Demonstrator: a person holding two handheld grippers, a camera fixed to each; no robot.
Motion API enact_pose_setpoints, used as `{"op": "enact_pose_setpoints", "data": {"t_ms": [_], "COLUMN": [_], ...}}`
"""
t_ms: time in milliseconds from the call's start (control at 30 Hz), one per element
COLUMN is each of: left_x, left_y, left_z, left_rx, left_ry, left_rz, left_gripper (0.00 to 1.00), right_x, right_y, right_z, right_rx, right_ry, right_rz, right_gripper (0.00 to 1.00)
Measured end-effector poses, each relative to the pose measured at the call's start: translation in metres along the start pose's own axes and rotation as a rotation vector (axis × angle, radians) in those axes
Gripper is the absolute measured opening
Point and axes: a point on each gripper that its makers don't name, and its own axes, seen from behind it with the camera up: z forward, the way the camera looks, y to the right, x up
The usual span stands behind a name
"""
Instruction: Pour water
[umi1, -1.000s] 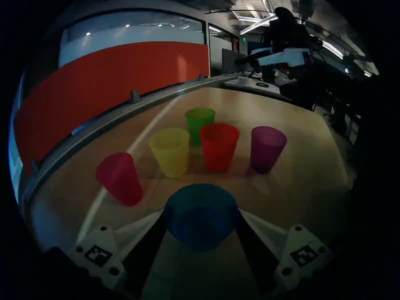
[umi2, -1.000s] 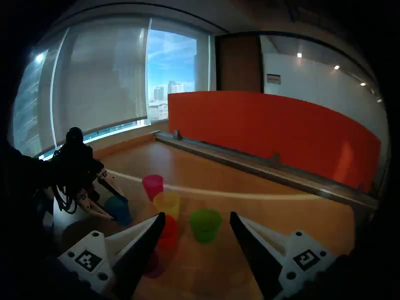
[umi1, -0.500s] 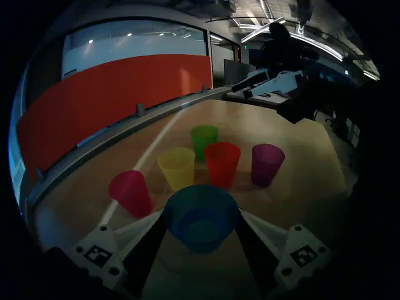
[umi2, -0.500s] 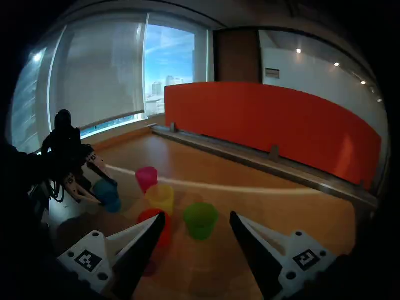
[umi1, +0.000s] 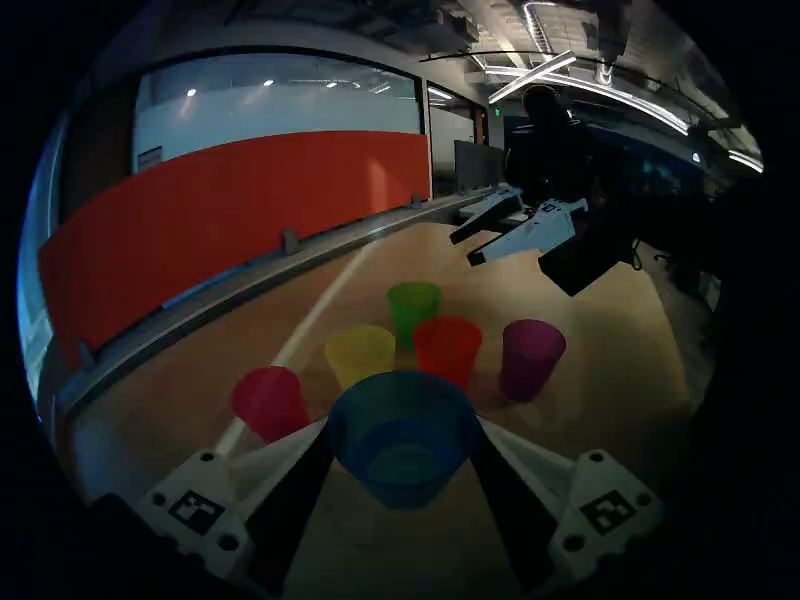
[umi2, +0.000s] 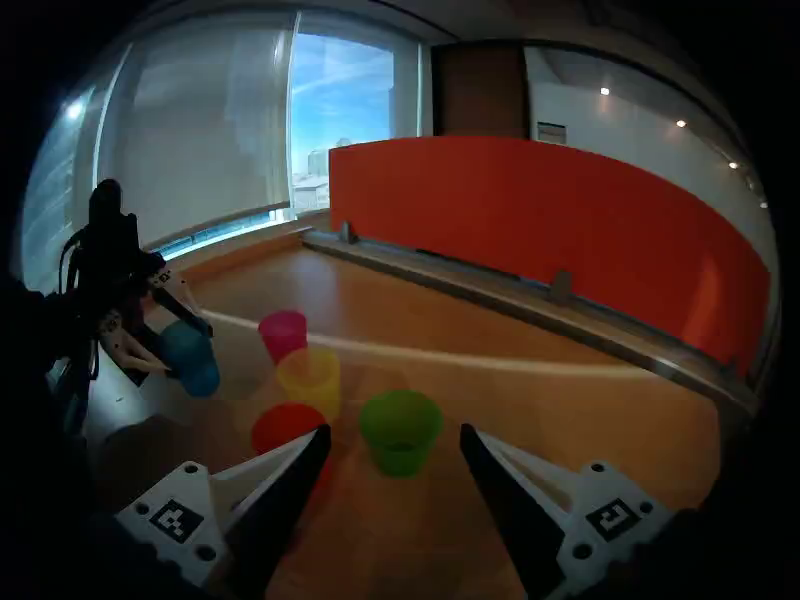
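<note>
Wooden bench (umi1: 620, 340) spreads wide, backed by an orange partition (umi1: 230, 210). The left hand-held gripper (umi1: 400, 430) clamps a blue cup (umi1: 403, 445) by its sides, upright and apparently off the bench, near five others standing grouped: purple cup (umi1: 531, 355), red cup (umi1: 447, 347), green cup (umi1: 413, 305), yellow cup (umi1: 360, 352), pink cup (umi1: 268, 400). The right hand-held gripper (umi2: 392, 430) hangs above them, jaws wide, empty. The blue cup looks like thin plastic: light, smooth, likely to flex or slip under a hard squeeze, so a mid-wall hold below the rim seems best. Whether it holds water I cannot tell.
</note>
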Motion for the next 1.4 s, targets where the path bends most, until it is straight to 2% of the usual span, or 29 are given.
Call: {"op": "enact_pose_setpoints", "data": {"t_ms": [267, 467, 767, 1100, 1400], "left_x": [0.010, 0.021, 0.035, 0.041, 0.042], "left_y": [-0.005, -0.013, -0.020, -0.023, -0.023], "left_z": [-0.005, -0.010, -0.019, -0.025, -0.026], "left_rx": [0.013, 0.031, 0.054, 0.070, 0.072], "left_ry": [0.047, 0.096, 0.142, 0.155, 0.158], "left_rz": [-0.024, -0.041, -0.042, -0.041, -0.040], "left_gripper": [0.87, 0.87, 0.87, 0.88, 0.87], "right_x": [-0.013, -0.024, -0.037, -0.048, -0.048], "right_y": [0.001, 0.002, 0.005, 0.010, 0.010], "right_z": [0.021, 0.035, 0.053, 0.075, 0.088], "right_rx": [0.011, 0.016, 0.023, 0.023, 0.026], "right_ry": [-0.034, -0.068, -0.108, -0.143, -0.154], "right_rz": [-0.008, -0.012, 0.000, -0.004, -0.015], "right_gripper": [1.00, 1.00, 1.00, 1.00, 1.00]}}
